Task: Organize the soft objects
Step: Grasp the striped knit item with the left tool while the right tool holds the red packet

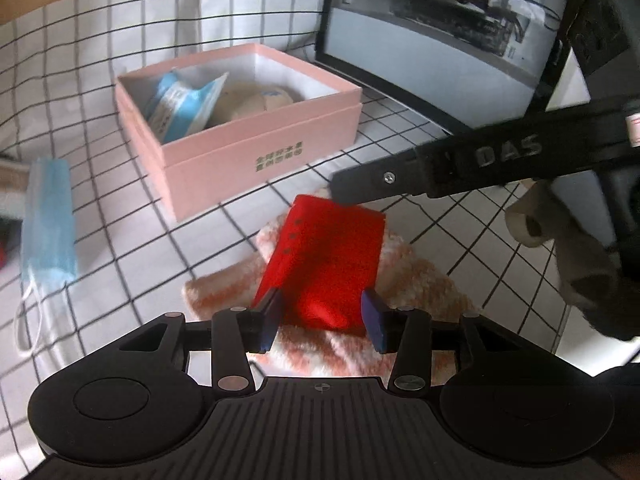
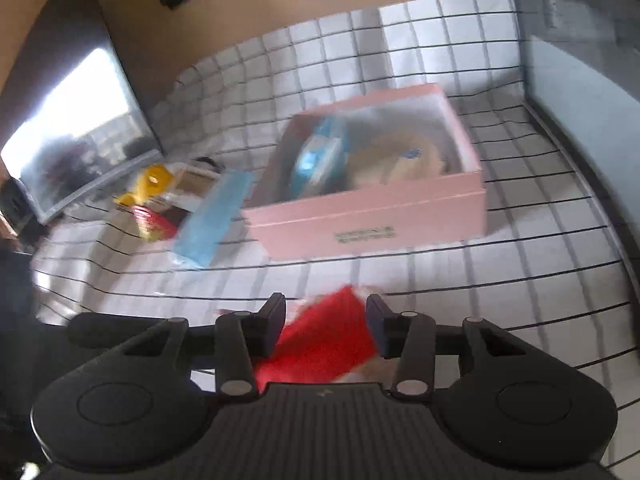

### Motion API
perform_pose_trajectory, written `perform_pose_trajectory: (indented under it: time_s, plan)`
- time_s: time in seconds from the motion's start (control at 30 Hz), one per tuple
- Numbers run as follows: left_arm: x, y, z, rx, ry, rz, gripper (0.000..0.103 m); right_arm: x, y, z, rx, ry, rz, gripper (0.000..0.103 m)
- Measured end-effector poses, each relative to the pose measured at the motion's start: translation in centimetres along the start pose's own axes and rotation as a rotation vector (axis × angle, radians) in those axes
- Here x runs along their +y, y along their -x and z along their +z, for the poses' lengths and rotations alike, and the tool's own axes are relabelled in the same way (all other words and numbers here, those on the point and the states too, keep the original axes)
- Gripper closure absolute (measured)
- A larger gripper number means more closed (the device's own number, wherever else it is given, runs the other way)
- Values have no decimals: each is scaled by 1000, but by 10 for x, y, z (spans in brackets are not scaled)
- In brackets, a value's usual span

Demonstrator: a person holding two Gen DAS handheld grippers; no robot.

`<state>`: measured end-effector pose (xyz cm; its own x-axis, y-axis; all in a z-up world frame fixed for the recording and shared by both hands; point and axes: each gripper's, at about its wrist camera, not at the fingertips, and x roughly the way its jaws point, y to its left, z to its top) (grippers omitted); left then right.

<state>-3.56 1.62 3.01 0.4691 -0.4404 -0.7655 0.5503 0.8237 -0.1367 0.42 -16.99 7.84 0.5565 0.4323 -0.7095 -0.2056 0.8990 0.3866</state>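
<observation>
A flat red pouch [image 1: 328,256] rests tilted on a fuzzy orange-and-white cloth [image 1: 420,276] on the checked tablecloth. My left gripper [image 1: 324,320] is shut on the pouch's near end, with both pads against its side edges. One of the right gripper's fingers [image 1: 400,180] reaches in from the right and overlaps the pouch's far edge. In the blurred right wrist view the red pouch [image 2: 328,340] lies between the pads of my right gripper [image 2: 326,320]. A thin gap shows beside the left pad, so those jaws read as open. The open pink box [image 1: 260,148] stands just beyond.
The pink box [image 2: 380,216] holds a blue-and-white packet [image 1: 184,100] and a beige soft thing [image 1: 256,100]. A blue face mask [image 1: 48,220] lies left of it, near yellow and red items [image 2: 152,184]. A monitor [image 1: 440,40] stands behind. A gloved hand [image 1: 580,272] is at right.
</observation>
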Motion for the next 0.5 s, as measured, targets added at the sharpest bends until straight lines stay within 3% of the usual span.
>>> perform_pose_trajectory:
  time_s: [0.1,0.2,0.27,0.4,0.5]
  plan:
    - [2,3,-4,-3,26,4,55,-10,-10,0,34,-10,-57,57]
    - [3,4,-5,-1,26,6,55,-27,-25,-1,113,-86,-28,57]
    - [3,5,-6,0,27,7,55,-26,-21,0,91,-98,-10,57]
    - [6,5,-7,-5,48,1,55,1,2,6,3,19,70,57]
    - [6,5,-9,-7,54,-3,55,10,-3,7,41,20,143,63]
